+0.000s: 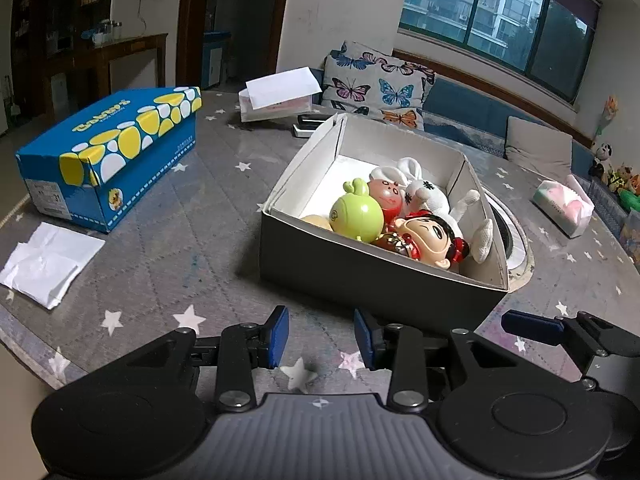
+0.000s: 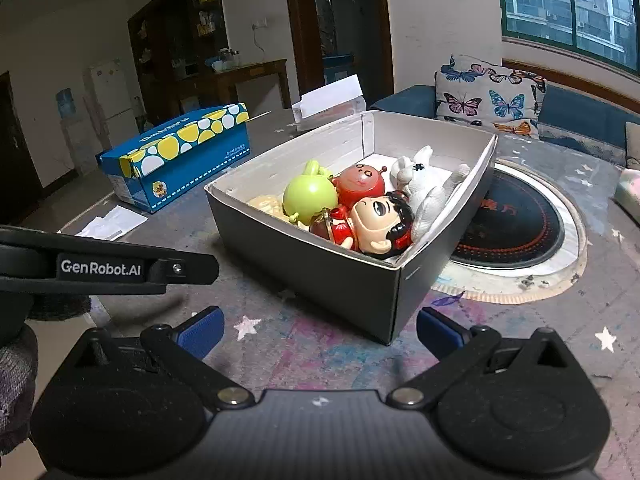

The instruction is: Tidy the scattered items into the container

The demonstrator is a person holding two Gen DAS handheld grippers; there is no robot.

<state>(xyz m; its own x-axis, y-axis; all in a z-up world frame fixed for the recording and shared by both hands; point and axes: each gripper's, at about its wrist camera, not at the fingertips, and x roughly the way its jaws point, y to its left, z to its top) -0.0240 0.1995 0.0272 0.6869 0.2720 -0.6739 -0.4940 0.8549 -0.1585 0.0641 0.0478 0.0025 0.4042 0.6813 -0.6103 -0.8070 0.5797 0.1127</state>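
Toys lie gathered in the dark-grey cardboard box with white lining [image 2: 320, 272], which stands on the star-patterned grey counter [image 1: 192, 248]: a lime-green round plastic figure [image 2: 310, 196], a red round-headed figure [image 2: 360, 186], a black-haired doll in red [image 2: 376, 224] and a white plush rabbit [image 2: 424, 184]. Just short of the box, the left tool [image 1: 321, 338] and right tool [image 2: 320, 330] both hover spread and empty. Beyond lie a blue shoebox with yellow and white spots [image 1: 112, 152] and white crumpled paper [image 1: 48, 264]. Judging by this, collection looks nearly finished; any next move calls for spotting a stray item first.
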